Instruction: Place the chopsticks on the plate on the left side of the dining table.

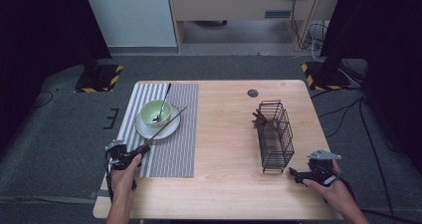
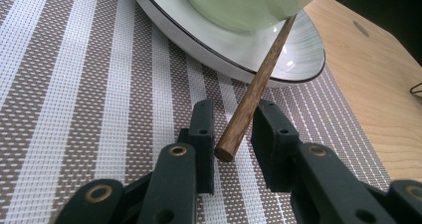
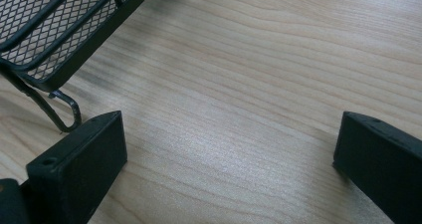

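The work in hand looked like laying a table setting from the wire basket [image 1: 275, 134], and it seemed partly done. On the striped placemat [image 1: 174, 149] a green bowl [image 1: 156, 113] sat on a white plate [image 1: 171, 127], with a spoon [image 1: 162, 103] resting in the bowl. One wooden chopstick [image 2: 254, 92] leaned across the plate's rim beside the bowl, its near end between the jaws of the left gripper [image 2: 232, 129]. These stood narrow and apart from the stick, so it appeared released. More chopsticks [image 1: 260, 119] remained in the basket, well to the right of the plate. The right gripper [image 3: 229, 149] hovered just beside the basket's near end, jaws wide and holding nothing. A matching chopstick was probably left to fetch.
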A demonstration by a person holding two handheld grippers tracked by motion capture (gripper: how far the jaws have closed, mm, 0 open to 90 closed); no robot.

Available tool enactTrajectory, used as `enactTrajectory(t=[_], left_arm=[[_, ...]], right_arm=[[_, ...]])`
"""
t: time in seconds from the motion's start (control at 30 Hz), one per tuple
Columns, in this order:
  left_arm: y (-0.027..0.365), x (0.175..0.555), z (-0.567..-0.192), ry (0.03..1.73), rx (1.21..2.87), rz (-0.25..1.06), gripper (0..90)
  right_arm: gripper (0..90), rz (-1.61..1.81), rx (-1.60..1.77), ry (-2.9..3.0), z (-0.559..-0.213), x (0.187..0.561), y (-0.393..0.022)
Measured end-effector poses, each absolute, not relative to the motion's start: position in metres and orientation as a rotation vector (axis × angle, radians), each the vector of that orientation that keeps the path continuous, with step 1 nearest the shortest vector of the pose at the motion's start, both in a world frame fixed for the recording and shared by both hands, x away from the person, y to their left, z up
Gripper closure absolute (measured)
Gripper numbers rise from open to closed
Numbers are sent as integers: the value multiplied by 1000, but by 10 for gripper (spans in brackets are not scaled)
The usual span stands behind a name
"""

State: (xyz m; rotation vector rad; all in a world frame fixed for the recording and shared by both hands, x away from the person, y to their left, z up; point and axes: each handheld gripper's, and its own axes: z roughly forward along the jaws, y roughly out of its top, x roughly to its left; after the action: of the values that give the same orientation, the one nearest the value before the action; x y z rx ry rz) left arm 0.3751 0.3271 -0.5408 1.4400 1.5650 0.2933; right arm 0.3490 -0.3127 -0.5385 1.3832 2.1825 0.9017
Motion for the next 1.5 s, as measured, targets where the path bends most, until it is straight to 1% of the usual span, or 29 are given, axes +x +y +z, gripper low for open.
enactTrajectory(t=[0.77, 0.87, 1.0, 1.17, 1.5], left_arm=[[323, 379, -540, 1552, 1468, 301, 703], [323, 379, -540, 1553, 1472, 305, 679], [323, 379, -540, 1557, 1475, 323, 619], [326, 377, -538, 1551, 1455, 347, 518], [329, 374, -529, 1532, 1423, 379, 396]], right_arm=[[4, 901, 1380, 2183, -538, 349, -313], [4, 901, 1380, 2182, -539, 349, -313], [4, 901, 1380, 2183, -539, 349, -313], [3, 901, 1379, 2183, -538, 349, -313], [3, 901, 1380, 2183, -538, 349, -313]])
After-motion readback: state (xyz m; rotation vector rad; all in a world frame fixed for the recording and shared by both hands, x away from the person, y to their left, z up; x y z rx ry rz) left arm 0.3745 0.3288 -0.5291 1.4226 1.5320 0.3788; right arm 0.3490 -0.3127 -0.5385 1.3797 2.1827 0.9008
